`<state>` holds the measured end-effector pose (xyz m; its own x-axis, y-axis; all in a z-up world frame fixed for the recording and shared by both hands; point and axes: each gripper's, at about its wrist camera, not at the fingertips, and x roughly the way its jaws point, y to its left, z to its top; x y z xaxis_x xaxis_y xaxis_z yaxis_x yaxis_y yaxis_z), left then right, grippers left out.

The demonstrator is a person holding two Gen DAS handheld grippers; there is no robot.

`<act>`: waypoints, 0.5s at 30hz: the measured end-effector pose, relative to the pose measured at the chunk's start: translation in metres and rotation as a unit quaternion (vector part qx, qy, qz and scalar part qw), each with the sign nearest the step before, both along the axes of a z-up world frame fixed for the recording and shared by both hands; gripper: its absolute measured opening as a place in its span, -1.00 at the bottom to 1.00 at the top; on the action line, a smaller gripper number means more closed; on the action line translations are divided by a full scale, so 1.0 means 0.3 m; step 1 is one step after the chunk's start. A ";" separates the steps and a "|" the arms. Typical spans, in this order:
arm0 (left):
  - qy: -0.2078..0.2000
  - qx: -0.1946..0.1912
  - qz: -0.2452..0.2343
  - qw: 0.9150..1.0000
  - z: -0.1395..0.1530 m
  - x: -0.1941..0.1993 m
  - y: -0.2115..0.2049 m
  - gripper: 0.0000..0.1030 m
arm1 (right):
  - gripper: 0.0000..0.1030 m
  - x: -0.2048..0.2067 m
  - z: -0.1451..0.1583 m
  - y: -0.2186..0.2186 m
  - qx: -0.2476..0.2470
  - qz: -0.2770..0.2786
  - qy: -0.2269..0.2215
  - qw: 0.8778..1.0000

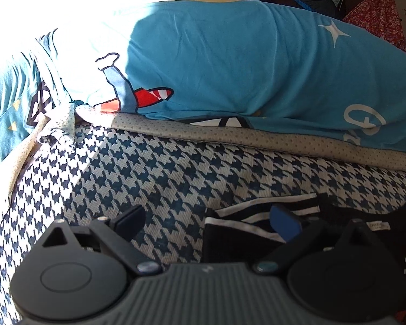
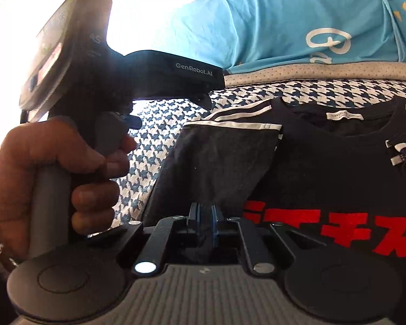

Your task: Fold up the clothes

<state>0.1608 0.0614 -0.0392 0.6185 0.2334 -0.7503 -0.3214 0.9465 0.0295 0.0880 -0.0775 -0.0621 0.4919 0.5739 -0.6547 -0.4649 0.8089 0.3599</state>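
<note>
A black T-shirt with red print and white-striped sleeves lies flat on the houndstooth cover, collar pointing away. Its left sleeve is folded in over the body. My right gripper is shut at the shirt's near left edge, with dark cloth pinched between its pads. In the left wrist view, my left gripper stands wide open above the cover, with nothing between its fingers. Its blue-padded finger hovers over the striped sleeve. A hand holds that gripper's handle at the left.
A big blue cartoon-print pillow lies along the far side of the bed, resting on a dotted beige sheet. Bright sunlight washes out the upper left. Red floral cloth and other clutter sit at the far right.
</note>
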 end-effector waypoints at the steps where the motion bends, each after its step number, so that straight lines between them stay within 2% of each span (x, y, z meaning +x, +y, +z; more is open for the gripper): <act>1: 0.002 0.004 -0.006 1.000 -0.002 -0.005 -0.016 0.92 | -0.83 0.000 0.001 -0.005 -0.003 -0.004 0.001 1.000; 15: 0.035 0.009 -0.051 0.998 -0.034 -0.097 -0.150 0.93 | -0.80 -0.036 0.039 -0.110 -0.050 -0.072 0.007 0.996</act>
